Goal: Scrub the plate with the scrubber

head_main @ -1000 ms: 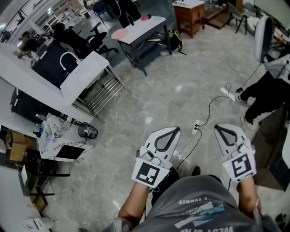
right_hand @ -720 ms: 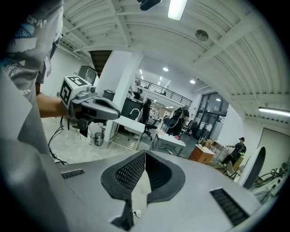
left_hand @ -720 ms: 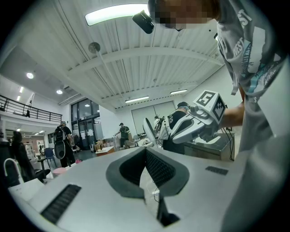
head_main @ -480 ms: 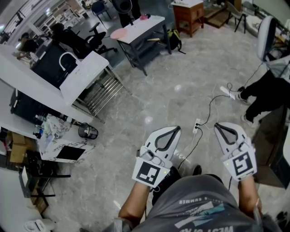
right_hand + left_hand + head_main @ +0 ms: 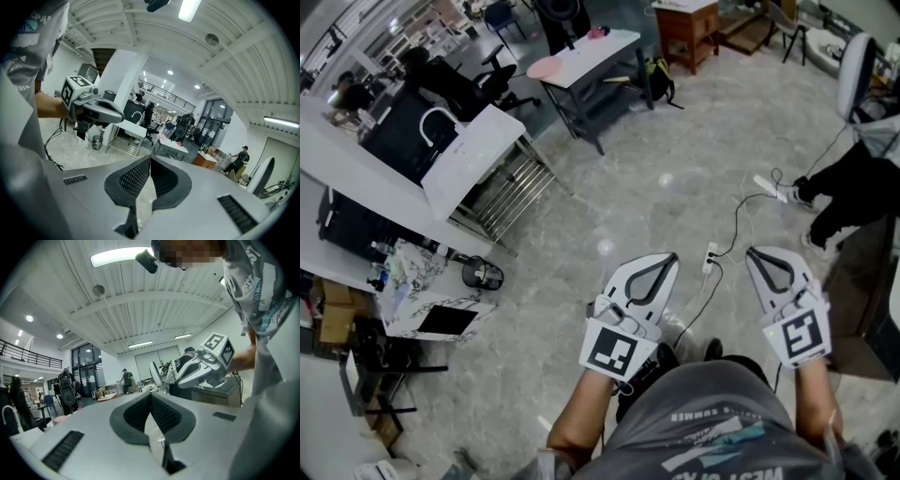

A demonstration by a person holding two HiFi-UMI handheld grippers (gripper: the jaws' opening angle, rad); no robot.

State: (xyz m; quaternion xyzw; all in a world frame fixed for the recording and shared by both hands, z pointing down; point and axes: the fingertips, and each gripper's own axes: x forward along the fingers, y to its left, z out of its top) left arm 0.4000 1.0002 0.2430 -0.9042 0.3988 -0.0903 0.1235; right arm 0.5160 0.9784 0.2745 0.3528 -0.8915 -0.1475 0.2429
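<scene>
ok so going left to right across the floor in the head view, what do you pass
small black bin → left gripper → power strip → right gripper → person in dark trousers

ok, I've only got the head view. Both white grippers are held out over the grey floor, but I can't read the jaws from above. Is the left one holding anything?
Observer: No. In the left gripper view the left gripper has its jaws pressed together, with nothing between them.
Operator: Right one?
Observer: Same. The right gripper is shut and empty in its own view.
Operator: Any plate or scrubber ahead?
Observer: None that I can make out. The right gripper view shows a person in a dark top standing far off beyond a brown wooden cabinet.
</scene>
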